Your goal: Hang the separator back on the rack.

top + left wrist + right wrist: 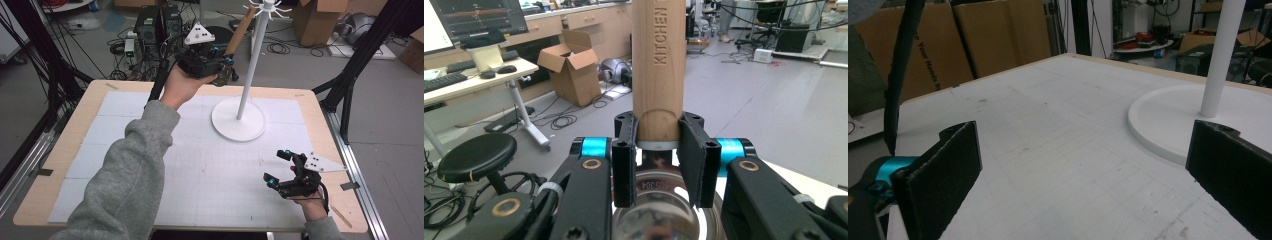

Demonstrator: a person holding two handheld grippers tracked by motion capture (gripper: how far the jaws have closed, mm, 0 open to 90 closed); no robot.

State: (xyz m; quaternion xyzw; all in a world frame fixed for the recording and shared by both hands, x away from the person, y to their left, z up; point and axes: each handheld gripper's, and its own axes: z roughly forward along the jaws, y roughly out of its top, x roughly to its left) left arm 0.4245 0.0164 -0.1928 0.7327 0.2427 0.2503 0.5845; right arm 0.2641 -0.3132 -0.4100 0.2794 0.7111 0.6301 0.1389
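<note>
My left gripper (223, 56) is raised above the table's far edge, just left of the white stand's pole (252, 55). It is shut on the wooden handle (659, 65) of a kitchen utensil, stamped "KITCHEN", close to the metal collar. The utensil's shiny metal bowl (659, 212) lies between the gripper's arms, and the handle (240, 31) slants up and to the right towards the hooks (268, 7) at the stand's top. My right gripper (277, 166) rests low near the table's front right corner, open and holding nothing, and faces the stand's round base (1168, 125).
The stand's base (238, 119) sits on the white gridded mat (200, 170) at centre back. A grey sleeve (125, 175) reaches across the left half of the table. Cardboard boxes (317, 20), cables and computer towers (160, 25) lie on the floor beyond the table.
</note>
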